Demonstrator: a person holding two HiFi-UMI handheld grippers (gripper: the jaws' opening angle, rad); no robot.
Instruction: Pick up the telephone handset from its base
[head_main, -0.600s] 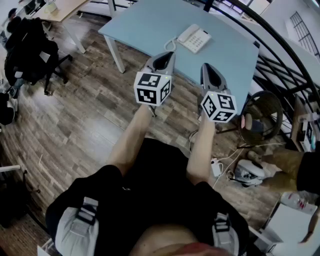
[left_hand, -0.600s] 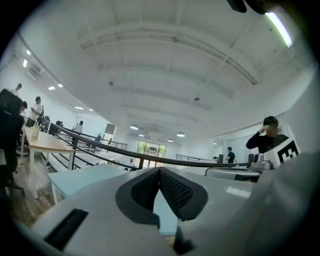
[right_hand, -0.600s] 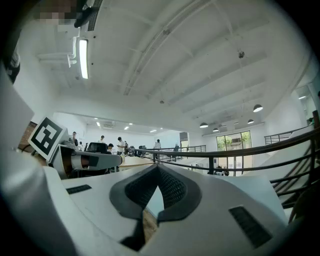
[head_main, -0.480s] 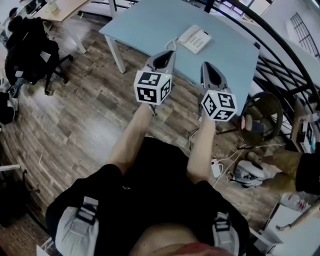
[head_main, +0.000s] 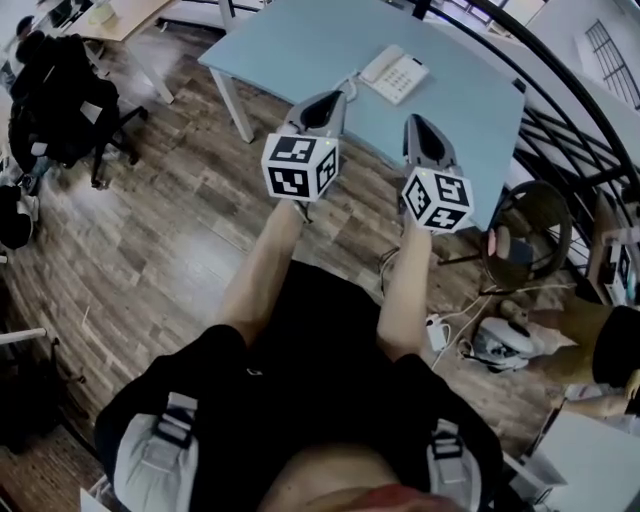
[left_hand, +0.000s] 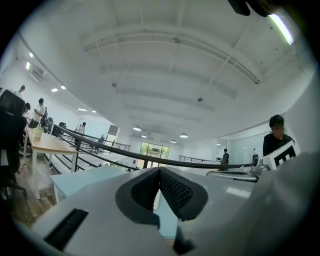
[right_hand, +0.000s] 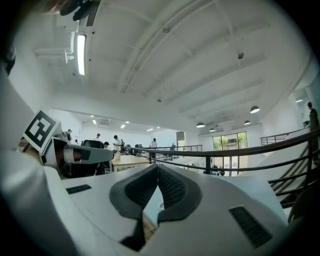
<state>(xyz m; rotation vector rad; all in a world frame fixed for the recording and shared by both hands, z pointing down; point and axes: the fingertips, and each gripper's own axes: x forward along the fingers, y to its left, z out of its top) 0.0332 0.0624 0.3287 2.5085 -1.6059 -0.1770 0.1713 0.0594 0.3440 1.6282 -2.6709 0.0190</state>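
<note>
Resting on its base, the telephone handset lay toward the far side of the pale blue surface, apparently cradled, though small in view. The left gripper and right gripper were both clenched empty, held level near the front edge, apart from the handset.

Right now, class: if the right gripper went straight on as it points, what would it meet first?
Probably the telephone on the table: the right gripper, shut and empty, points toward it. It may ride higher and pass over; height is unclear.
</note>
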